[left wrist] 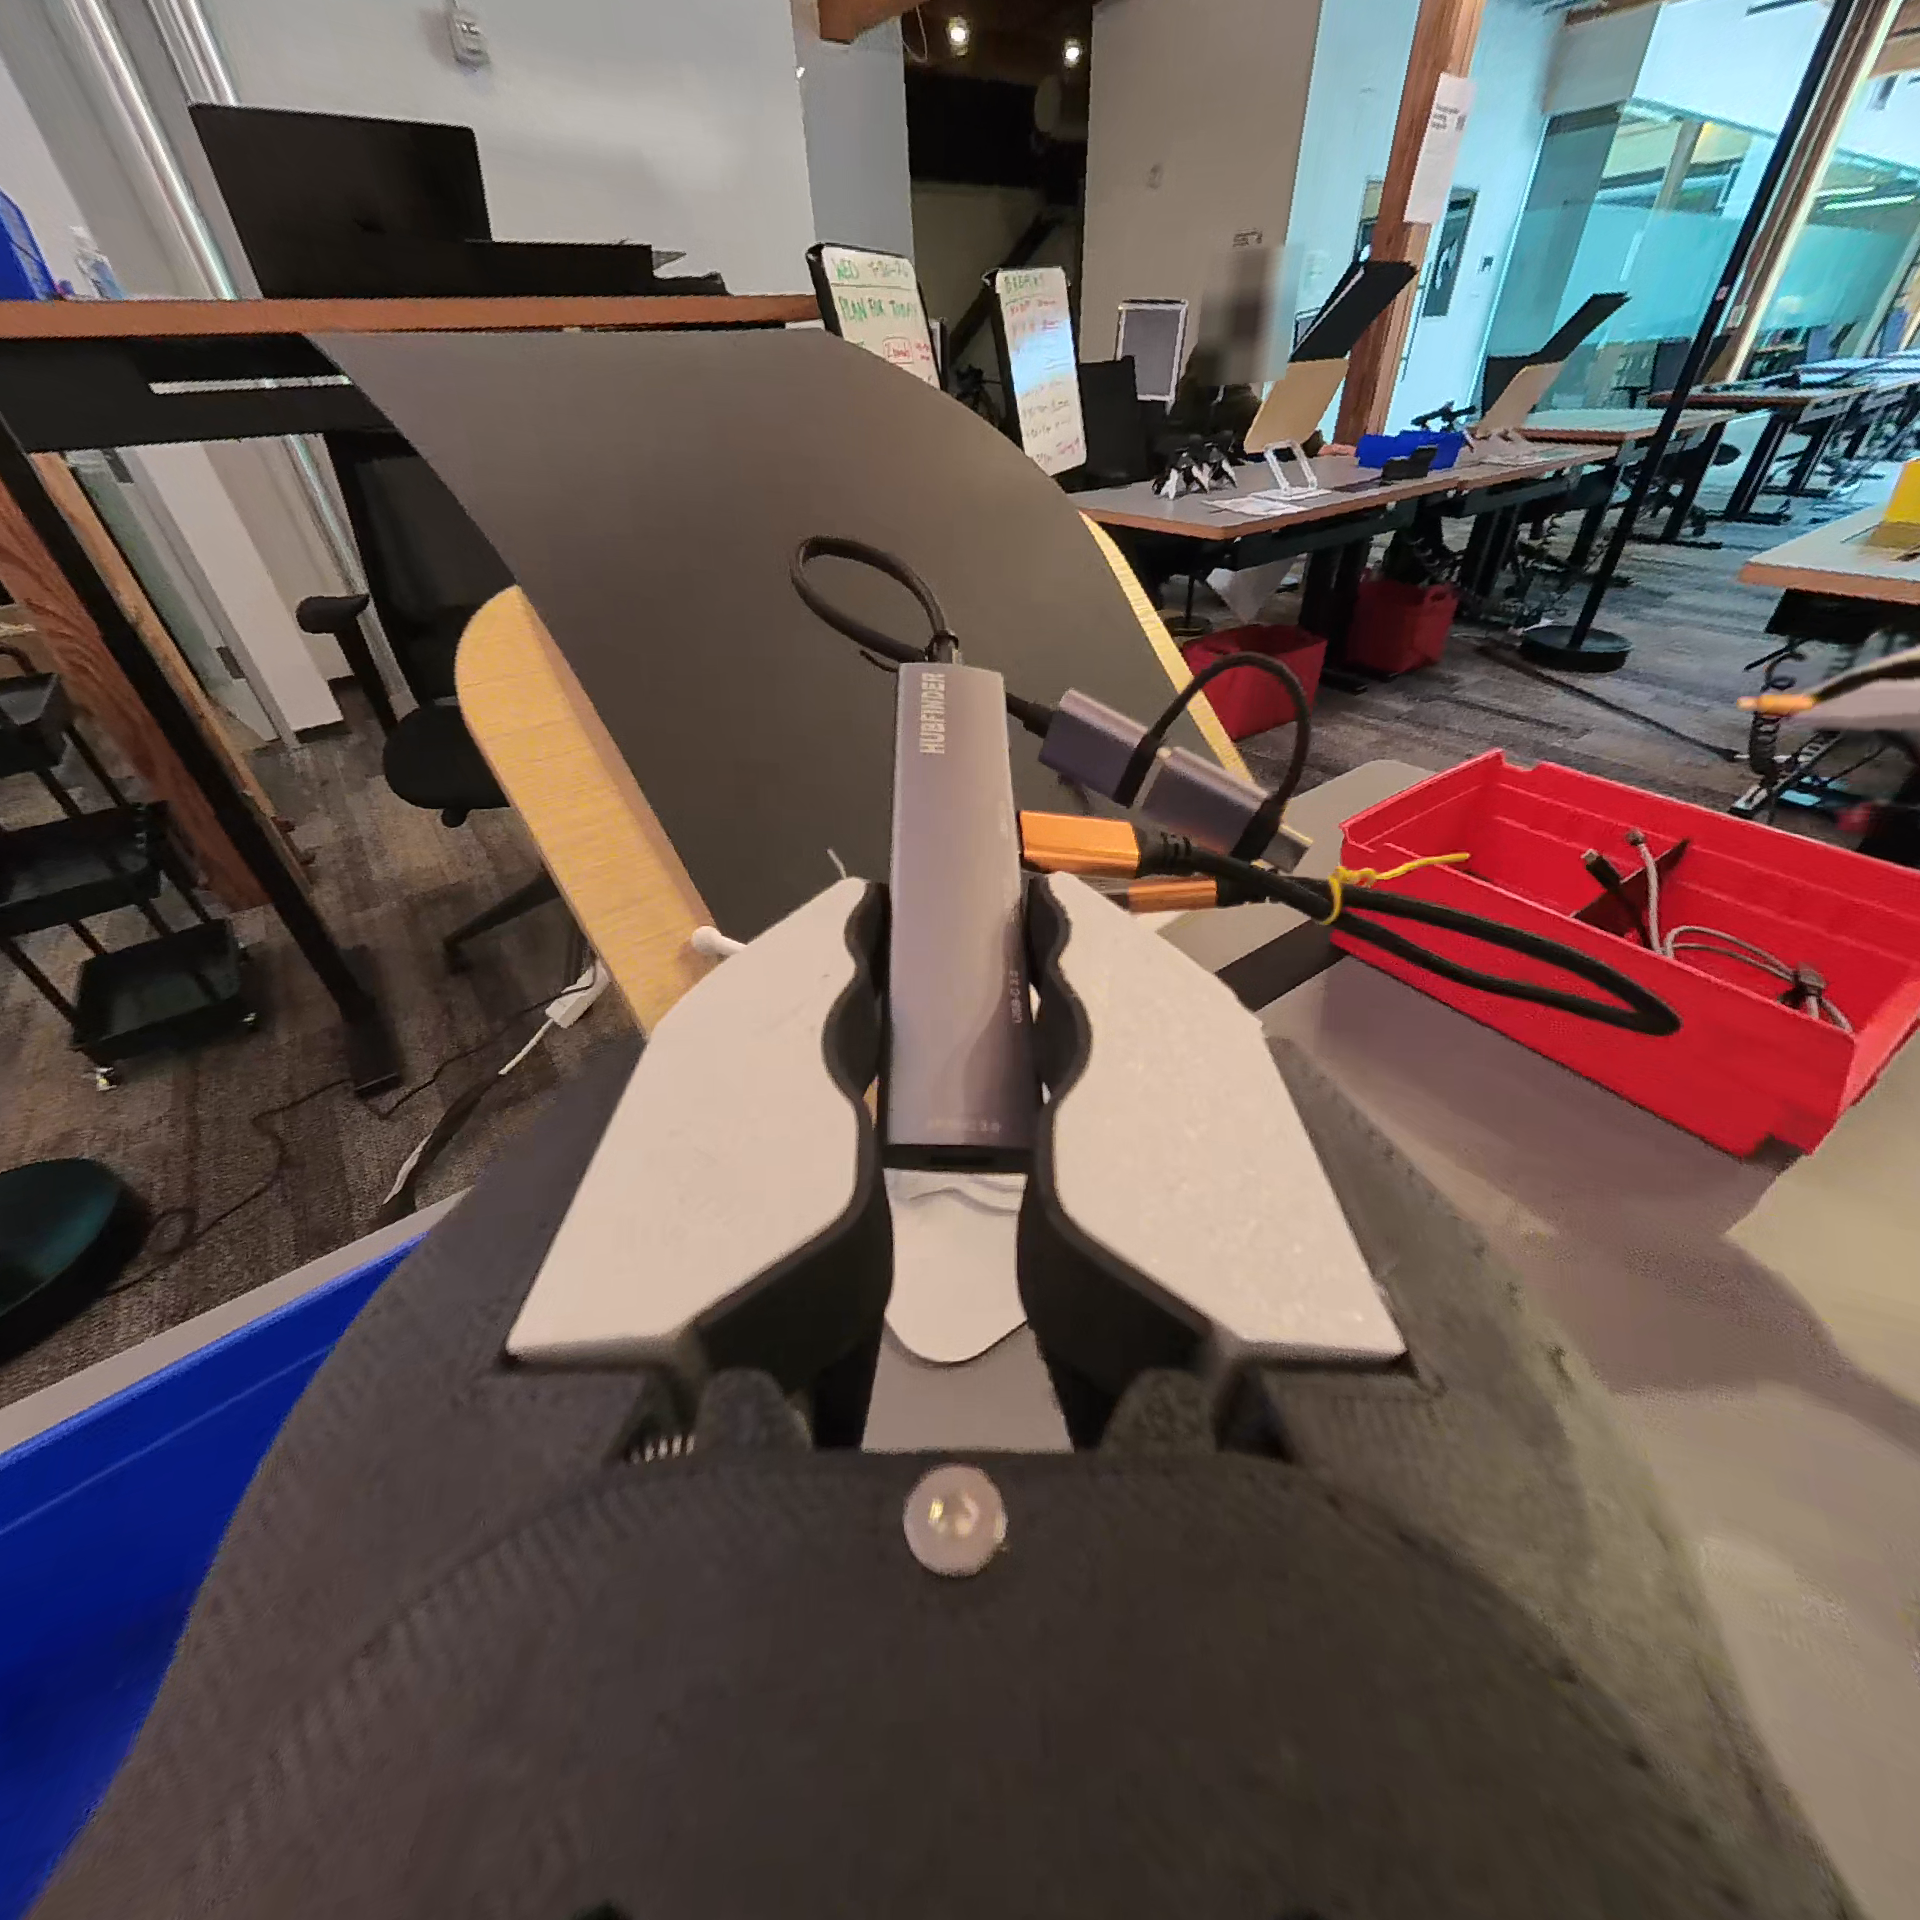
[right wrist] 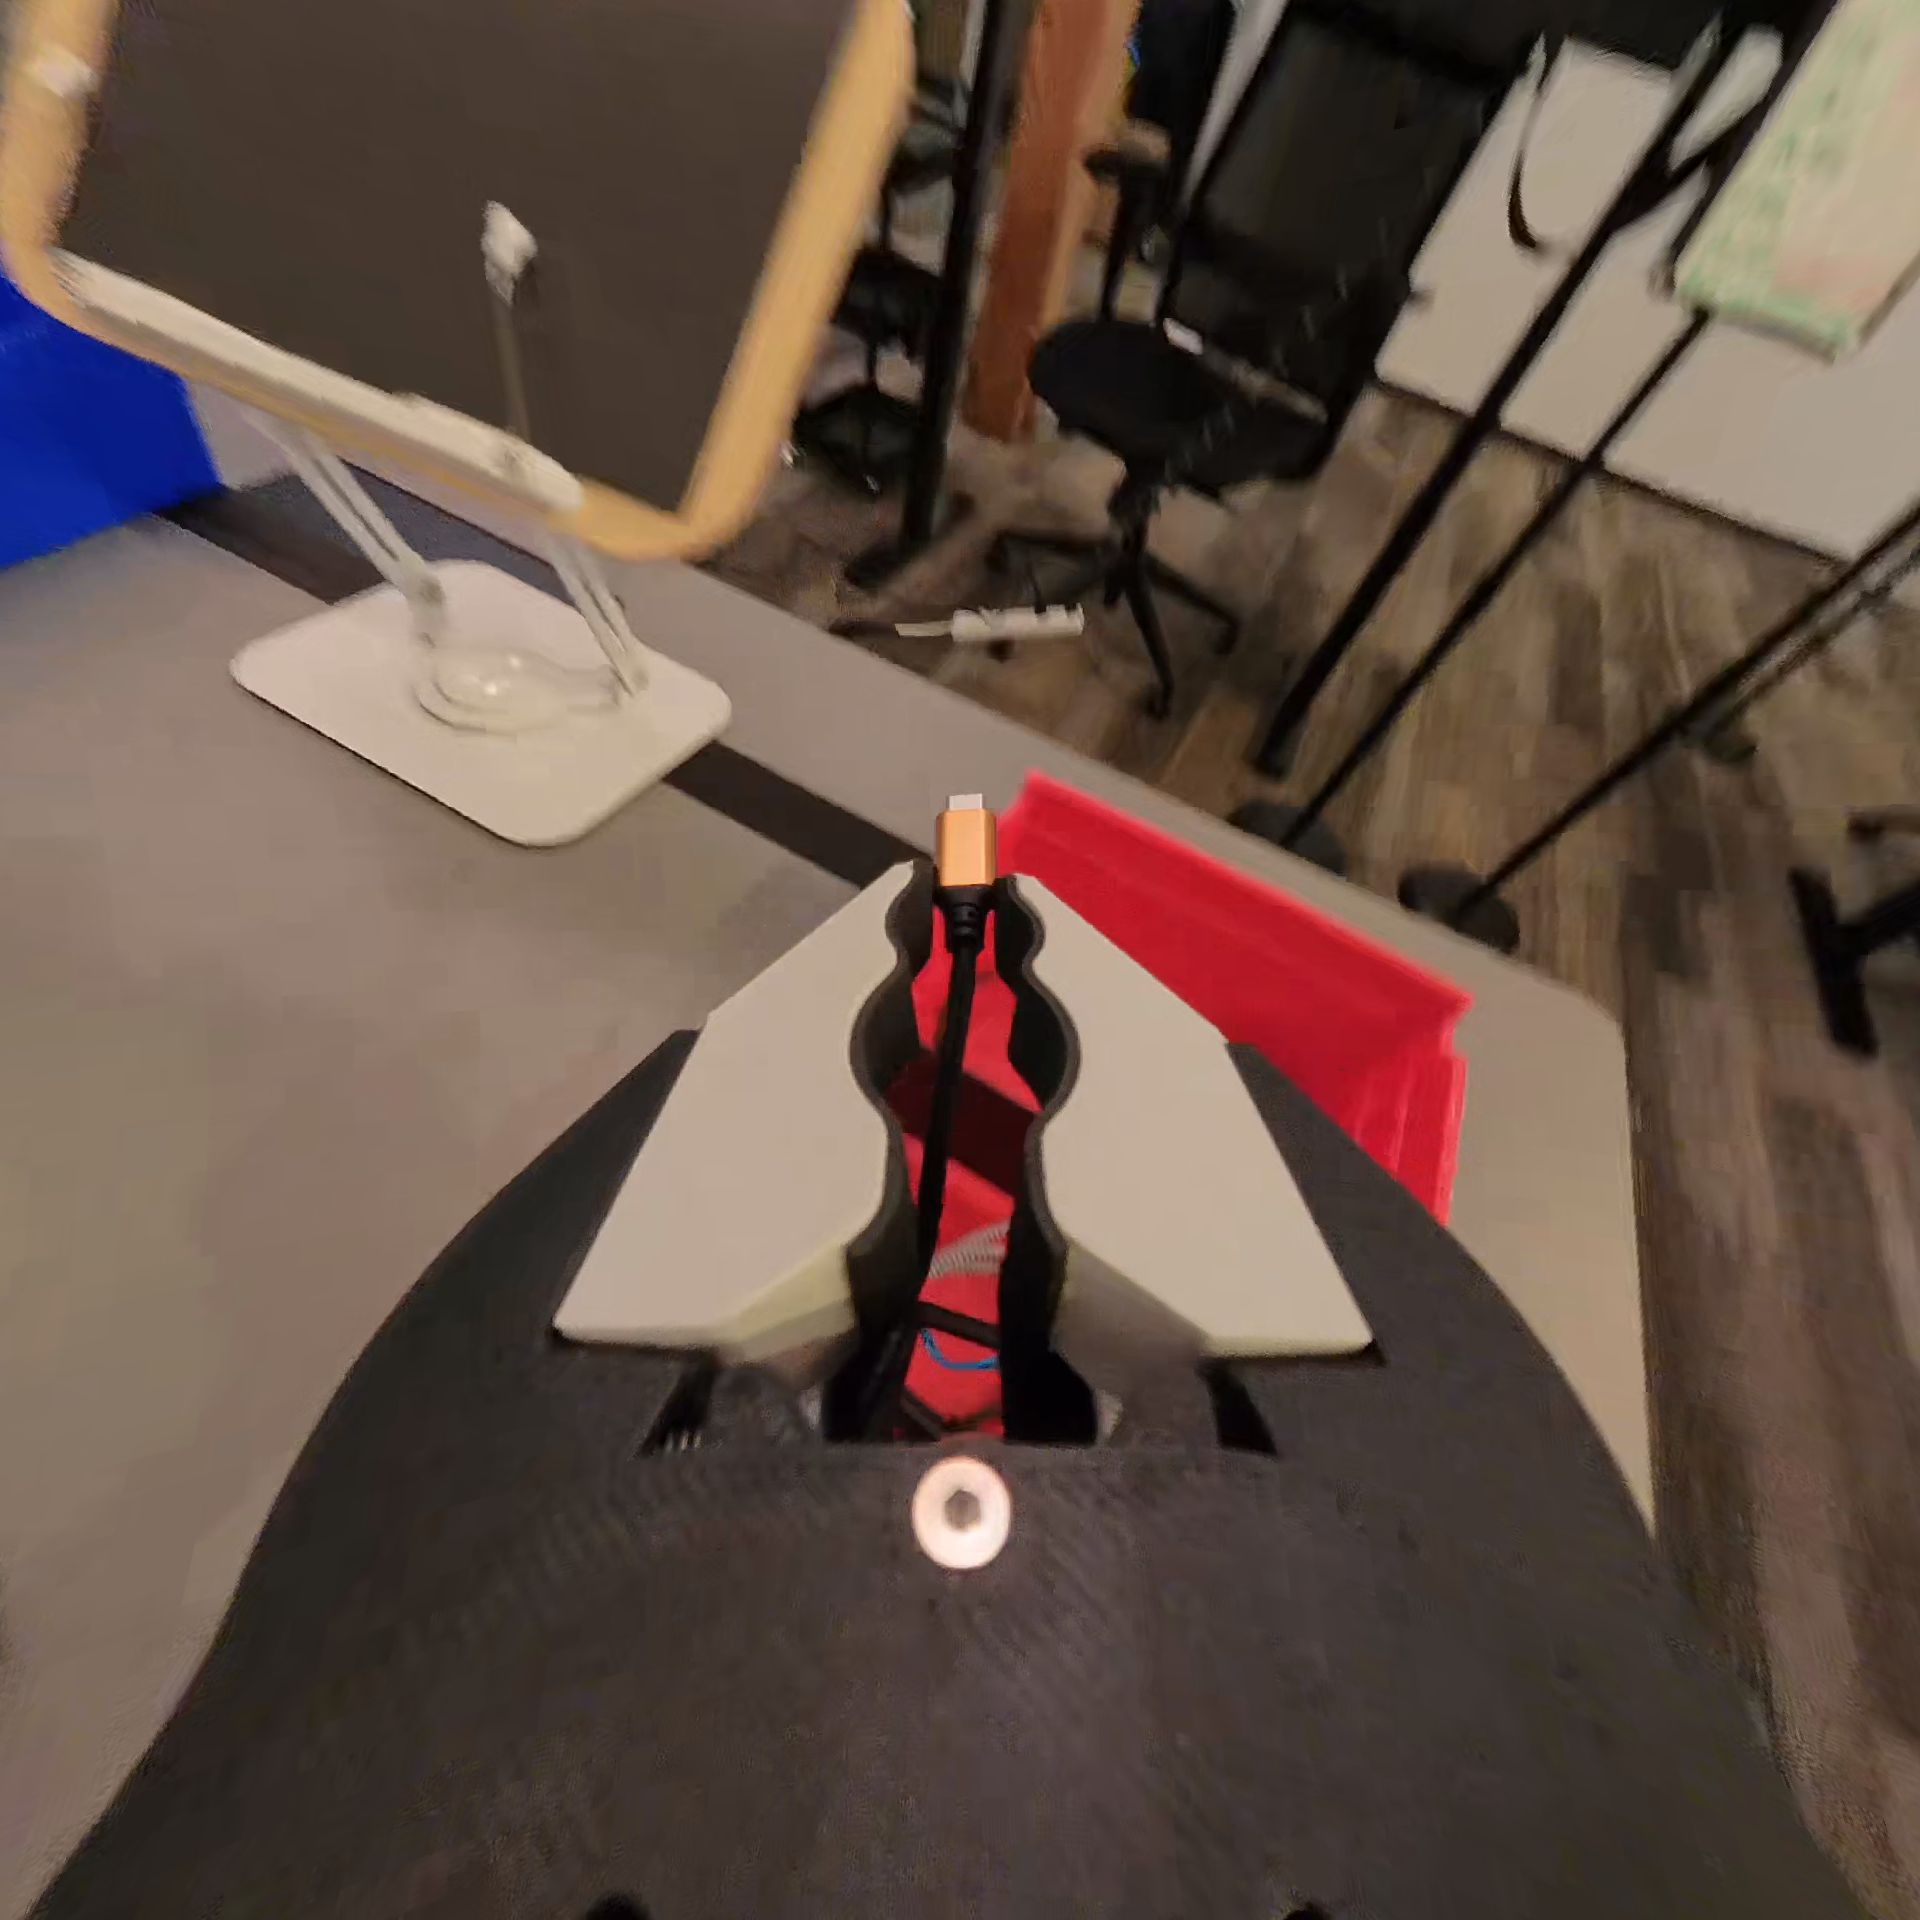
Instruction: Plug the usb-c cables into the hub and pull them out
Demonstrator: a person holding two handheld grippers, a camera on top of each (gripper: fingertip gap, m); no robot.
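Observation:
My left gripper (left wrist: 954, 914) is shut on a slim grey hub (left wrist: 951, 883) and holds it lengthwise above the table, its own tail cable looping at the far end. An orange-ended plug (left wrist: 1075, 840) sits in the hub's right side, and a second orange plug (left wrist: 1169, 894) hangs just below it on the same black looped cable (left wrist: 1507, 956). A grey adapter (left wrist: 1164, 774) hangs close to the hub's right. My right gripper (right wrist: 964, 894) is shut on a black usb-c cable (right wrist: 951, 1049) just behind its orange connector (right wrist: 966, 847), which points forward above the red bin.
A red bin (left wrist: 1621, 1049) with loose cables stands on the grey table (left wrist: 1558, 1299); it also shows under my right gripper (right wrist: 1247, 945). A tilted black board on a white stand (right wrist: 499, 717) stands ahead. A blue bin (left wrist: 135, 1538) is at the left. Chairs and desks lie beyond the table edge. Spacing between my two grippers at the tips: around 45 cm.

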